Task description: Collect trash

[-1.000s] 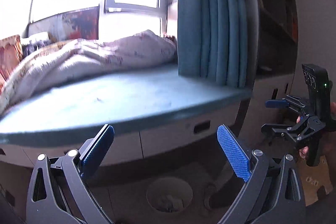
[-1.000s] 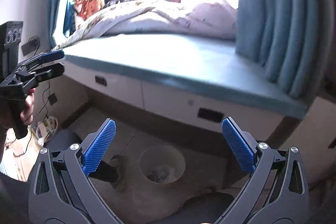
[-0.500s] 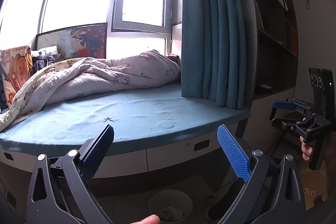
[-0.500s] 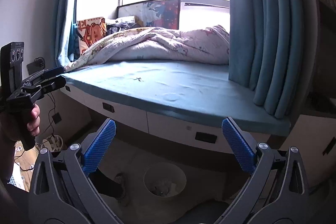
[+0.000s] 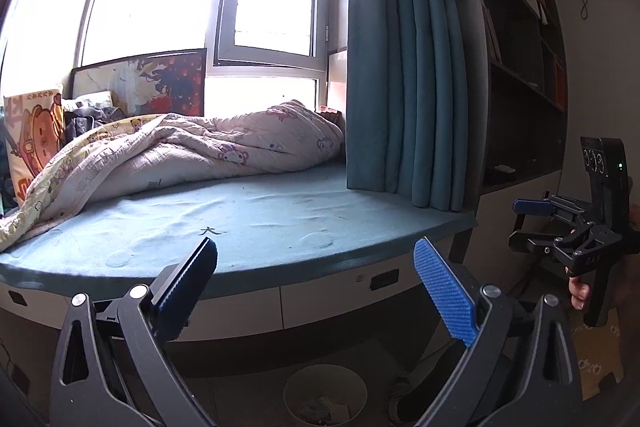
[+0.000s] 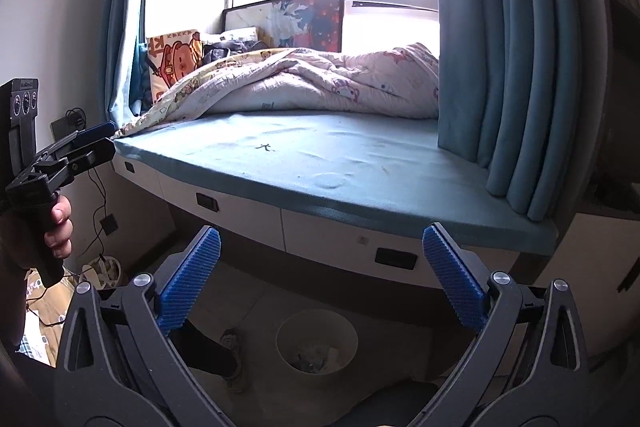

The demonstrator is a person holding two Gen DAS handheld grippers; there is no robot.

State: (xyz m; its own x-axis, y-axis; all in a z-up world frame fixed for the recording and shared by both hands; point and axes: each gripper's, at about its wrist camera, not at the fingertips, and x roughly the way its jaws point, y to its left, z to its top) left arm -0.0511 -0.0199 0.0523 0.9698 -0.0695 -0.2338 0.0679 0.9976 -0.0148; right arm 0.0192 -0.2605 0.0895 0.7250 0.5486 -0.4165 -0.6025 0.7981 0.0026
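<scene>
- Trash: the only litter I can make out is a few pale crumpled scraps lying in the round white plastic wastebasket (image 6: 316, 341), which stands on the tiled floor (image 6: 256, 303) just in front of the bed's base; the left wrist view shows the same basket (image 5: 325, 393) low in the frame, between my claw fingers.
- My left claw (image 5: 316, 291) is spread wide, both blue ribbed pads apart with nothing between them; it points over the edge of the teal mattress (image 5: 256, 223).
- My right claw (image 6: 322, 277) is equally wide and empty, aimed at the same bed edge, with the wastebasket below the gap.
- From the left camera I see the right claw (image 5: 524, 223) off to the side, gripped by a hand (image 5: 580, 287) of which only fingertips show; from the right camera the left claw (image 6: 98, 143) appears likewise, held by a hand (image 6: 56, 227), near the head end of the bed.
- A small dark mark (image 6: 265, 147) sits on the mattress surface; I cannot tell whether it is a scrap or a print.
- A rumpled pale quilt with cartoon animals (image 5: 192, 155) is heaped along the window side of the bed.
- A cartoon bear cushion (image 6: 174, 61) leans at the head end, beside a framed colourful picture (image 6: 288, 23) propped against the bright window.
- A teal pleated curtain (image 5: 408, 67) hangs down onto the mattress's far end, next to dark open shelves (image 5: 520, 87).
- White drawers with dark recessed handles (image 6: 328, 235) run under the mattress.
- A dark shoe (image 6: 232, 351) shows on the floor just beside the basket.
</scene>
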